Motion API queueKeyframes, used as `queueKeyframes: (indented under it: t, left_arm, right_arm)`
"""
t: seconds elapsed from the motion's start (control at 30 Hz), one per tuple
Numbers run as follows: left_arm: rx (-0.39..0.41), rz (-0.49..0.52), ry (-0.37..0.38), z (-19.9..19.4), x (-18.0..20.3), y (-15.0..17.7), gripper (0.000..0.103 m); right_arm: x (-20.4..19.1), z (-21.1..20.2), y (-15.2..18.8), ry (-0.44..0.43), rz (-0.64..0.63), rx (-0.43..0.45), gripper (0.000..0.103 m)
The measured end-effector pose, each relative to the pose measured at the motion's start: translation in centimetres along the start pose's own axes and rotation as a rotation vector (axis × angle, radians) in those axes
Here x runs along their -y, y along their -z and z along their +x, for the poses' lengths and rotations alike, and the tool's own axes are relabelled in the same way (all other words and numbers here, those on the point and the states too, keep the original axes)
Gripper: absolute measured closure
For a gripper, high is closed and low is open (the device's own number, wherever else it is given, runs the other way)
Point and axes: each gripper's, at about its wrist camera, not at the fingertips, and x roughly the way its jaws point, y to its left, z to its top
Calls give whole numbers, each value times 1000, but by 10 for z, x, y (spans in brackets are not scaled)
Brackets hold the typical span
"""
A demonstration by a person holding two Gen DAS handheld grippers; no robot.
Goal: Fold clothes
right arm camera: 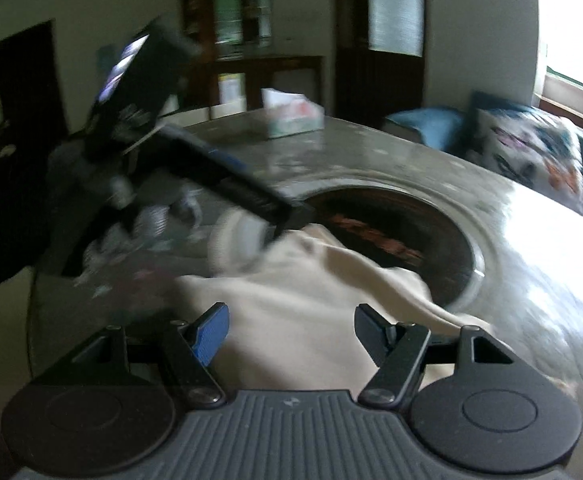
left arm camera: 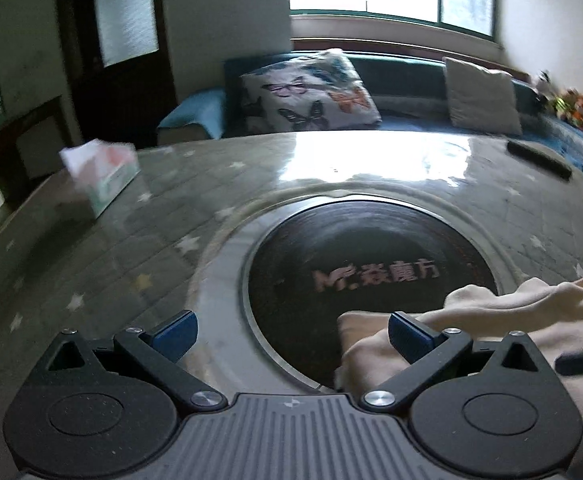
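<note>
Both of your grippers stand wide and empty over the cream garment on the round table.

Your left gripper (left arm camera: 291, 334) has its jaws spread wide with nothing between them; the cream garment (left arm camera: 491, 320) lies at 4 o'clock in its view, behind the right finger, partly over the dark centre disc (left arm camera: 367, 264). Your right gripper (right arm camera: 289, 332) is also wide, hovering above the garment (right arm camera: 291, 292). The tissue box (left arm camera: 103, 176) sits at 10 o'clock on the table (left arm camera: 211, 184). Contact cannot be judged through the blur.
</note>
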Motion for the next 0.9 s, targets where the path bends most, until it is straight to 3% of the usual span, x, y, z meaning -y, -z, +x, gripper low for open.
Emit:
queueKeyframes:
  t: [0.2,0.43,0.47,0.6,0.67,0.9]
  left_arm:
    - [-38,-133,27,-15,-24,14,0]
    - [-82,-268,118,-24,-33,26,0]
    - [-88,-280,130,-25,-33,28,1]
    - [-113,-328,182,-28,-29,32,2]
    - [-124,-351,210,-29,-26,32,4]
    - [-174,-434,305,-27,-11,33,16]
  right_arm:
    - [-44,25,-4,-23,-152,-27,37]
    - [-75,50,0,45,-296,-66,51]
    - [-76,51,1,56,-300,-67,54]
    - [-68,44,0,77,-246,-43,86]
    - [-61,36,-2,65,-199,-23,94]
    - [-46,7,-6,37,-95,55,96]
